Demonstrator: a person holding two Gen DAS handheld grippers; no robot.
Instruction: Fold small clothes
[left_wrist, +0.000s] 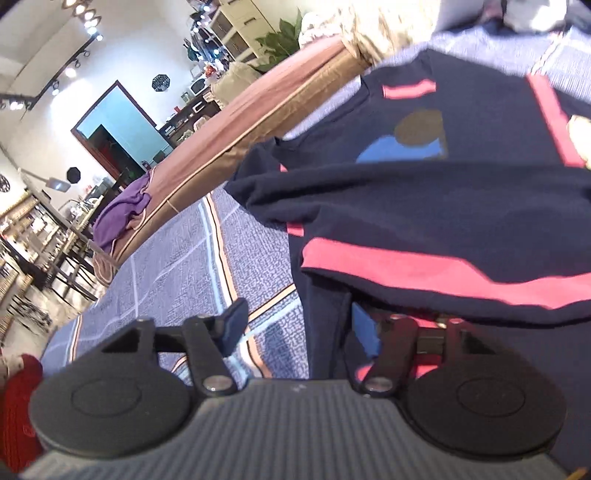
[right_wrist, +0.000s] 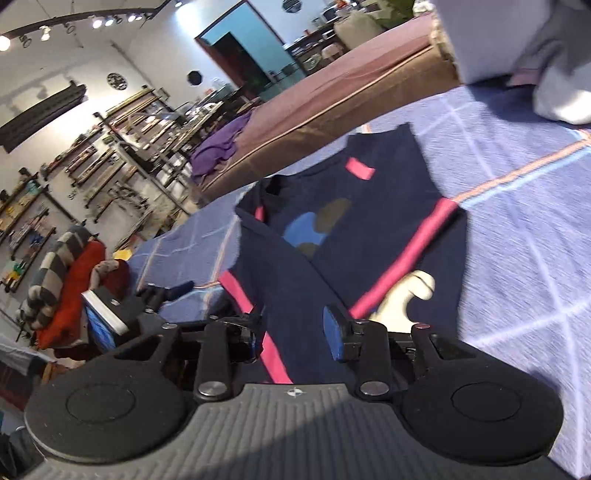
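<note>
A small navy shirt (left_wrist: 424, 206) with pink stripes and a blue and brown print lies on a blue patterned cloth (left_wrist: 236, 251). Part of it is folded over, showing a pink band. My left gripper (left_wrist: 299, 328) is open at the shirt's near edge, its right finger tucked under the folded fabric. In the right wrist view the same shirt (right_wrist: 369, 229) lies ahead with one side folded across it. My right gripper (right_wrist: 293, 338) is open, its jaws standing on either side of the shirt's near pink-striped edge. The left gripper (right_wrist: 159, 295) shows at the left.
A brown mattress edge (left_wrist: 236, 125) borders the cloth at the back, with a purple garment (left_wrist: 122, 214) on it. A pale cream object (right_wrist: 402, 299) lies on the shirt by my right gripper. Red and striped fabrics (right_wrist: 70, 273) are piled at the left.
</note>
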